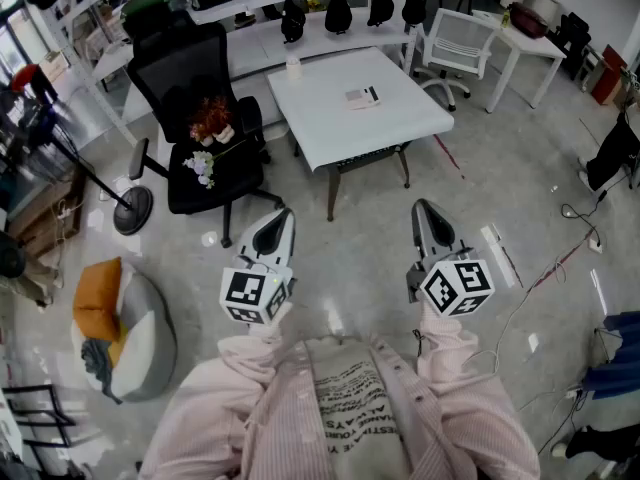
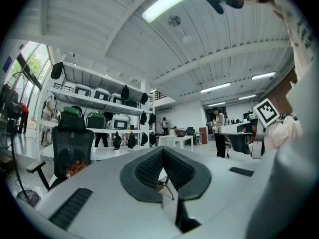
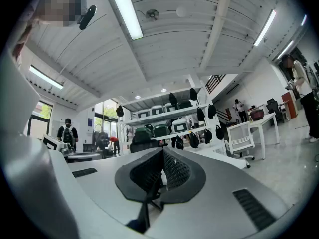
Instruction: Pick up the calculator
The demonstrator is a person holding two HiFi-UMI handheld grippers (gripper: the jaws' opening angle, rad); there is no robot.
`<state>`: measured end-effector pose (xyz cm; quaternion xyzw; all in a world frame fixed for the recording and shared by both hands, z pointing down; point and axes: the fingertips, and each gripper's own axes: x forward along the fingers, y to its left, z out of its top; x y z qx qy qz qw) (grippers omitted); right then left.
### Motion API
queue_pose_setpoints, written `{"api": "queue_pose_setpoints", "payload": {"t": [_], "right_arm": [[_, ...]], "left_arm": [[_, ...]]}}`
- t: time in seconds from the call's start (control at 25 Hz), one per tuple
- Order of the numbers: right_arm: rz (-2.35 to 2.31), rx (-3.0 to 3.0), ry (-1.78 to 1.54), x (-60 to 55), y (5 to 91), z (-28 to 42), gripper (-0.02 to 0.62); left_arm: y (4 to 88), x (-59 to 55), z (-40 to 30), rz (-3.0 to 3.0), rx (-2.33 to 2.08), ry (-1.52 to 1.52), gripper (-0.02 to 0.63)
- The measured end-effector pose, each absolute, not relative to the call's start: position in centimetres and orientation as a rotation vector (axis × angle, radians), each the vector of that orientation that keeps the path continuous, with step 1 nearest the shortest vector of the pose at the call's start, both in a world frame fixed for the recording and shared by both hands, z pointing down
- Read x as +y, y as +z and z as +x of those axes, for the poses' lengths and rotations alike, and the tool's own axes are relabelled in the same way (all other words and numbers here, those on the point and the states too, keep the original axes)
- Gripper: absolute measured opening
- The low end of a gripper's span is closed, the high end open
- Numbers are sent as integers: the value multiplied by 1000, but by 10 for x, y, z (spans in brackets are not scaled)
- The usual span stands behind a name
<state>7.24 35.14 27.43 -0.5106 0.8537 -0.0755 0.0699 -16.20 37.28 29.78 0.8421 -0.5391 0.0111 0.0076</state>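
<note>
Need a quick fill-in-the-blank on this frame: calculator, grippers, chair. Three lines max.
1. The calculator lies on the white ____.
2. The left gripper and the right gripper both have their jaws ____, with nothing between them.
3. In the head view, the black office chair stands to the ____ of the calculator.

Missing words: table; shut; left.

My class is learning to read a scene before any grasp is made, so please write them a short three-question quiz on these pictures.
1. True or false: the calculator lies on the white table.
2. The left gripper is: A) open; B) shut and empty; C) shut on the calculator.
3. What does the right gripper hold?

Key: 1 true; 2 B; 3 nothing, it is shut and empty.
</note>
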Motion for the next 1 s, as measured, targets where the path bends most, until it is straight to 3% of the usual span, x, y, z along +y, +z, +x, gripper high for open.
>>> {"api": "queue_pose_setpoints", "payload": {"t": [0.84,1.0], "right_arm": [[-1504,2581,-317,342,287,110,5],[-1504,2580,-358,338,296,116,68]], "left_arm": [[304,374,-124,2602,-1684,6,2],[309,376,-118,2595,-1683,17,2]]}}
